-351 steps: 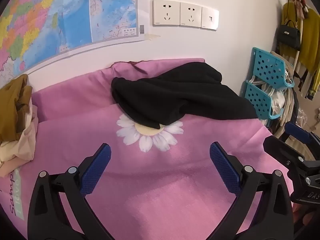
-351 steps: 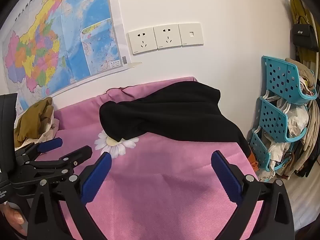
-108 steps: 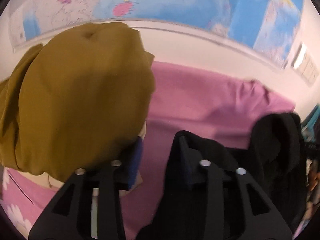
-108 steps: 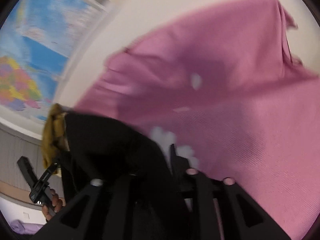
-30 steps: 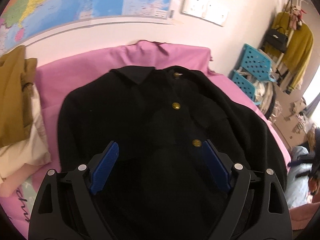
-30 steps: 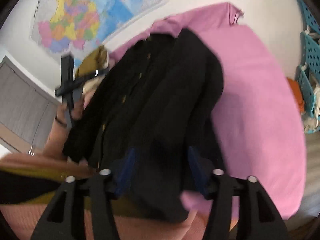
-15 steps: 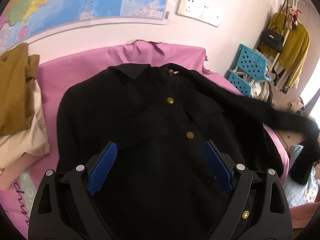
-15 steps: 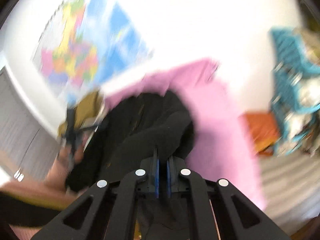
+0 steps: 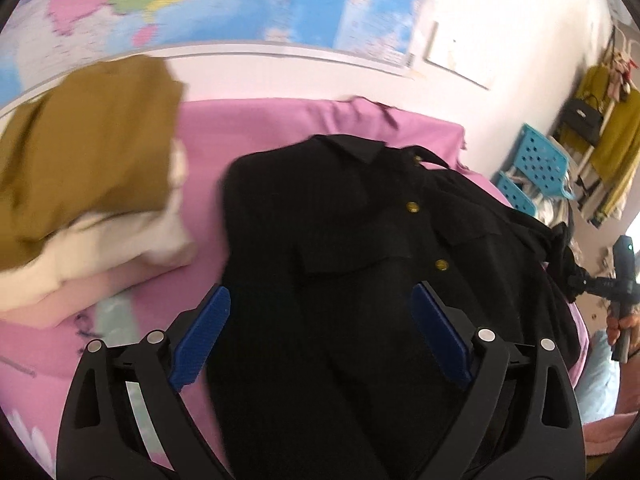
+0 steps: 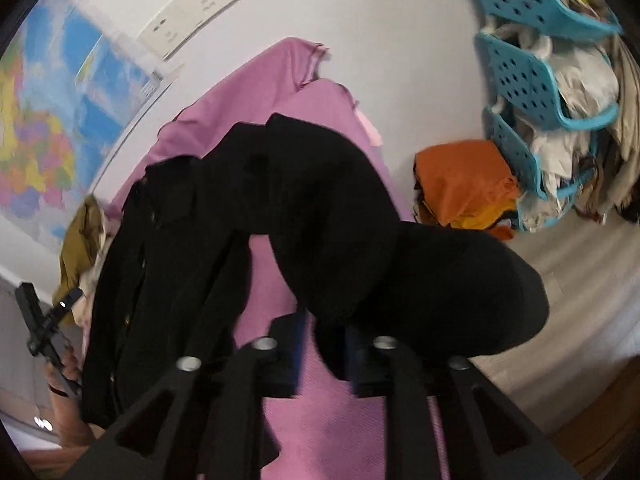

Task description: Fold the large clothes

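A black button-front coat (image 9: 340, 220) lies face up on the pink sheet (image 9: 248, 128), collar toward the wall. My left gripper (image 9: 320, 296) hovers over the coat's lower front with its jaws wide and still opening, nothing between the blue pads (image 9: 200, 332). In the right wrist view the coat's right sleeve (image 10: 440, 288) is pulled out sideways past the bed edge. It drapes over my right gripper (image 10: 322, 344), whose jaws are opening. Sleeve fabric hangs in the narrow gap, with pink sheet showing beside it.
A folded pile of mustard and cream clothes (image 9: 80, 160) sits on the bed left of the coat. Teal baskets (image 10: 540, 60) stuffed with laundry and an orange heap (image 10: 460, 184) stand on the floor to the right. A map (image 9: 240, 0) and sockets (image 10: 200, 12) are on the wall.
The right gripper shut on the sleeve, drew it out to the bed's right side, and its jaws have now parted. The left gripper swung left toward the folded pile, staying open.
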{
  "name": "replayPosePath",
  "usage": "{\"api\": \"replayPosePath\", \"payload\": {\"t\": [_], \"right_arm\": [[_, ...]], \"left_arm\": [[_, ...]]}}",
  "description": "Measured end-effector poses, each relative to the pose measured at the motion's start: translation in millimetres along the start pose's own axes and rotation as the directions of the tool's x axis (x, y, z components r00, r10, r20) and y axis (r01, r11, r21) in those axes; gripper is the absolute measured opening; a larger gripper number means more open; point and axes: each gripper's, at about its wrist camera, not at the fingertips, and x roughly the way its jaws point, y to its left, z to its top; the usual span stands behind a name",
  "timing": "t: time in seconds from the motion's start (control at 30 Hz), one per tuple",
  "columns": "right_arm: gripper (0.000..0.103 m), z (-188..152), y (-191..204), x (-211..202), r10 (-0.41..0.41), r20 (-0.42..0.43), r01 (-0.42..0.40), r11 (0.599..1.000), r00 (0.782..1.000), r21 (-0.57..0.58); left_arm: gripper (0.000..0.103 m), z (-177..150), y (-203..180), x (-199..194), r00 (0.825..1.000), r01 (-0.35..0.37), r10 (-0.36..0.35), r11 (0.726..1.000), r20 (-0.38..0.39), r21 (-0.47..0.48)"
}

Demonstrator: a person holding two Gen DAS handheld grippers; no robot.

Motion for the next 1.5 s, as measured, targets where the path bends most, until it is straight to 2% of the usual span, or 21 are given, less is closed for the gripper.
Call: {"api": "replayPosePath", "payload": {"t": [0.03,0.1,0.17,0.27,0.3,0.37,0.4,0.43,0.57,0.67,0.73,0.87,1.0,1.1,1.27,1.3,1.37,1.4,1.43,1.47,1.5], "right_arm": [[0.052,-0.8,8.1,-3.4,-0.013,0.012,0.014,0.999,1.0,-0.031],[0.076,-3.3,21.2,-15.7,-0.065,0.056,0.07,0.992,0.996,-0.104],[0.083,-5.8,30.2,-18.9,-0.144,0.084,0.157,0.972,0.986,-0.177],[0.086,-18.7,29.9,-2.7,-0.228,0.044,0.231,0.935,0.973,-0.268],[0.082,-20.4,30.4,2.3,-0.262,0.045,0.263,0.918,0.964,-0.298],[0.058,-23.3,36.8,4.4,-0.361,0.079,0.364,0.857,0.929,-0.366],[0.033,-23.4,36.0,-0.8,-0.38,0.083,0.382,0.846,0.921,-0.372],[0.012,-18.7,34.1,-8.7,-0.357,0.073,0.359,0.864,0.931,-0.353],[0.008,4.7,26.5,-48.9,-0.233,0.097,0.251,0.934,0.968,-0.256],[0.008,20.6,15.6,-77.0,-0.019,0.109,0.033,0.991,0.994,-0.129],[0.008,29.2,7.3,-90.1,0.11,0.133,-0.104,0.994,0.985,-0.045],[0.008,35.0,2.9,-93.1,0.322,0.152,-0.337,0.937,0.934,0.087],[0.008,33.4,31.3,-89.9,0.511,0.174,-0.534,0.834,0.842,0.139],[0.008,28.6,77.1,-85.3,0.606,0.163,-0.623,0.779,0.778,0.077],[0.01,8.7,137.5,-36.5,0.763,0.066,-0.766,0.639,0.643,0.076],[0.012,3.3,142.7,-25.3,0.762,0.049,-0.763,0.642,0.646,0.081],[0.026,-11.4,156.1,6.3,0.722,-0.051,-0.716,0.691,0.69,0.1],[0.039,-16.4,158.5,15.5,0.693,-0.094,-0.687,0.721,0.714,0.092],[0.051,-24.9,163.0,26.7,0.629,-0.157,-0.628,0.776,0.761,0.064],[0.056,-31.6,166.4,32.8,0.548,-0.213,-0.558,0.83,0.808,0.018],[0.057,-37.8,166.7,32.2,0.507,-0.234,-0.525,0.851,0.83,-0.019]], "left_arm": [[0.093,-3.7,5.5,-5.4,1.0,-0.007,0.007,1.0,0.003,-0.011],[0.094,-11.4,14.5,-13.5,1.0,-0.014,0.015,0.999,0.006,-0.031],[0.094,-21.3,19.8,-18.6,1.0,-0.021,0.021,0.999,0.001,-0.038],[0.094,-33.3,22.4,-19.3,1.0,-0.026,0.025,0.999,-0.017,-0.029],[0.094,-36.7,22.7,-18.9,1.0,-0.022,0.021,0.999,-0.022,-0.03],[0.094,-41.8,21.4,-16.7,0.999,0.0,-0.001,1.0,-0.036,-0.028],[0.094,-44.6,20.2,-15.4,0.999,0.002,-0.004,1.0,-0.042,-0.026],[0.094,-46.7,19.4,-14.8,0.999,0.003,-0.004,1.0,-0.047,-0.022],[0.094,-48.7,15.7,-16.7,0.999,0.009,-0.009,1.0,-0.042,-0.009],[0.094,-46.0,15.7,-19.4,1.0,0.004,-0.004,1.0,-0.028,-0.011],[0.094,-44.7,14.0,-22.1,1.0,-0.001,0.001,1.0,-0.019,-0.003],[0.094,-39.1,6.8,-25.5,1.0,0.007,-0.007,1.0,0.0,0.01],[0.095,-29.2,-11.2,-28.4,0.998,0.064,-0.065,0.997,0.018,0.048],[0.096,-22.8,-32.4,-30.1,0.992,0.121,-0.124,0.988,0.034,0.094],[0.097,-15.8,-79.7,-24.1,0.96,0.274,-0.28,0.947,0.012,0.167],[0.097,-15.6,-86.7,-22.4,0.948,0.312,-0.317,0.934,0.002,0.175],[0.098,-17.1,-103.6,-15.9,0.921,0.386,-0.388,0.901,-0.032,0.197],[0.098,-18.9,-111.5,-12.0,0.921,0.388,-0.387,0.896,-0.05,0.217],[0.097,-21.8,-118.7,-8.3,0.921,0.389,-0.384,0.888,-0.072,0.243],[0.097,-23.8,-122.1,-5.1,0.92,0.392,-0.382,0.883,-0.087,0.257],[0.098,-26.3,-125.8,-0.9,0.919,0.395,-0.379,0.879,-0.11,0.268]]}}
